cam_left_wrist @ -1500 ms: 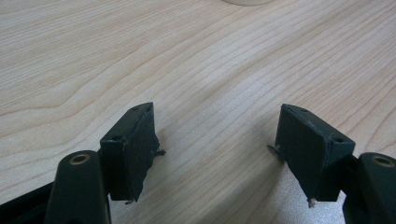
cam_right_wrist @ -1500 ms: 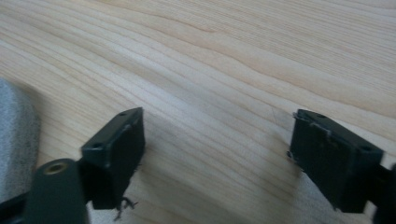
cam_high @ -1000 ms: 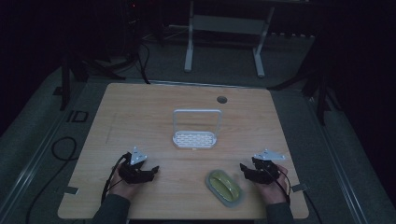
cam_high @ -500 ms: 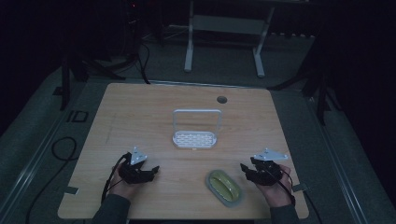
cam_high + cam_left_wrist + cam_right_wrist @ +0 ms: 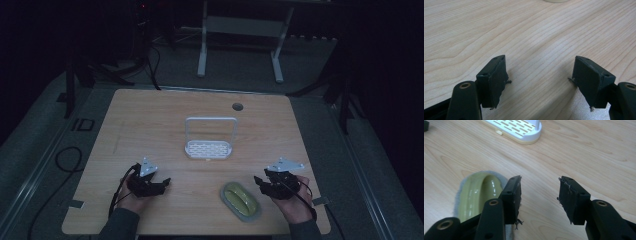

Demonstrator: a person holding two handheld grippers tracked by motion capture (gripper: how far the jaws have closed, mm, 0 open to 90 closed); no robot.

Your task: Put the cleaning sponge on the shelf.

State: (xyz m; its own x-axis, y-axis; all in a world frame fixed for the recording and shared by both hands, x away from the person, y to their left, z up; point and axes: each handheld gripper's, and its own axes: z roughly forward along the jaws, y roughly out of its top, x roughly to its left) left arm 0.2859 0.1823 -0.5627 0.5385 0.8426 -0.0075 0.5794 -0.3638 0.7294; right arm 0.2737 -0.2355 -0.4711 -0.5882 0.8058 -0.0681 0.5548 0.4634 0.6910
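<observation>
My left gripper [image 5: 162, 183] rests low on the wooden table [image 5: 150, 125] near its front left, held by a hand. Its jaws stand wide apart over bare wood, so the left gripper [image 5: 539, 75] is open with nothing between them. My right gripper [image 5: 258, 181] sits near the front right, also open and empty [image 5: 539, 195]. Just left of it lies a yellow-green oval dish [image 5: 241, 200] with a grey rim; the same dish [image 5: 475, 195] lies beside the left jaw. A white slotted rack [image 5: 209, 145] with an upright loop handle stands at mid-table, and the rack [image 5: 516, 128] lies ahead.
A small round grommet hole [image 5: 237, 106] sits near the table's far edge. Cables trail from both grippers toward the front edge. A metal frame stand [image 5: 240, 30] is on the dark floor beyond the table.
</observation>
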